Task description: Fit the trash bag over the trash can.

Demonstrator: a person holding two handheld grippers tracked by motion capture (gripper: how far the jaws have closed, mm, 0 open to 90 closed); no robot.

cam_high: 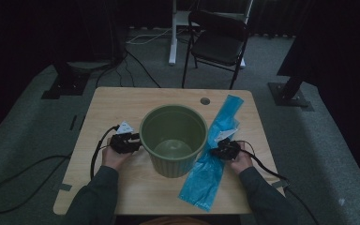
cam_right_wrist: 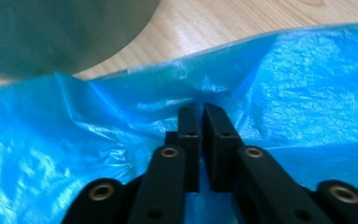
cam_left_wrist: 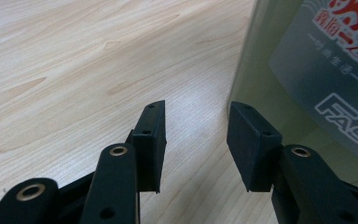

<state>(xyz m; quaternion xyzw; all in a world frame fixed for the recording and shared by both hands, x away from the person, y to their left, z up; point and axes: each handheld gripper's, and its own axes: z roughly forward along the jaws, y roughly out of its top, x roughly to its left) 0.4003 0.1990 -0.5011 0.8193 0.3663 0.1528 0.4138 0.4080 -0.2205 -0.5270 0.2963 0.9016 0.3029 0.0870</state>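
A green plastic bucket (cam_high: 173,161) stands upright in the middle of the wooden table (cam_high: 117,105). A long blue plastic bag (cam_high: 206,180) lies flat along the bucket's right side. My left gripper (cam_high: 134,140) sits at the bucket's left wall; in the left gripper view its jaws (cam_left_wrist: 196,111) stand open with bare table between them, and the bucket's labelled wall (cam_left_wrist: 307,70) is just beside the right jaw. My right gripper (cam_high: 216,151) rests on the bag. In the right gripper view it (cam_right_wrist: 201,108) is shut on a puckered fold of the blue bag (cam_right_wrist: 307,84), with the bucket (cam_right_wrist: 51,32) beyond.
A small round hole (cam_high: 205,101) sits near the table's far edge. Behind the table stand a black folding chair (cam_high: 218,42) and a white stand leg (cam_high: 172,35). Cables (cam_high: 23,176) trail over the grey floor on the left.
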